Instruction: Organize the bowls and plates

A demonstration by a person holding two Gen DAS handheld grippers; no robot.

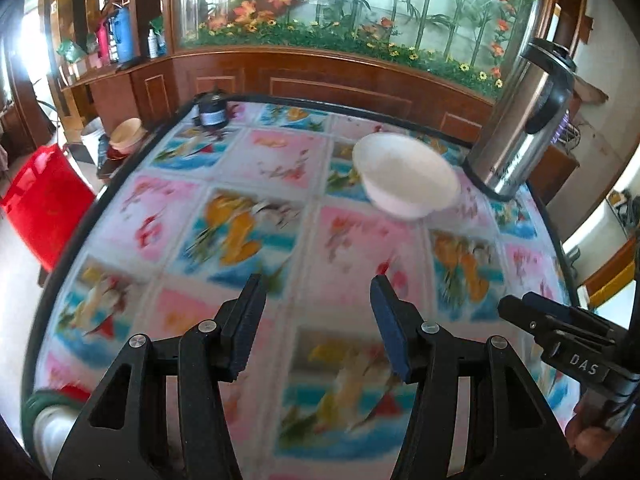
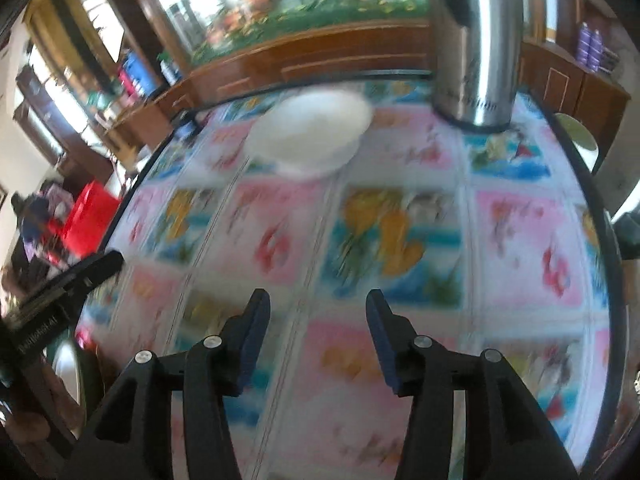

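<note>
A white bowl stands upright on the patterned table, far right of centre in the left wrist view, and it also shows in the right wrist view. My left gripper is open and empty, well short of the bowl. My right gripper is open and empty, also short of the bowl. The right gripper shows at the right edge of the left wrist view. A white and green dish edge shows at the table's near left corner, mostly hidden.
A tall steel thermos stands just right of the bowl, also in the right wrist view. A small dark jar sits at the far left table edge. A red bag and bowls lie off the table's left side.
</note>
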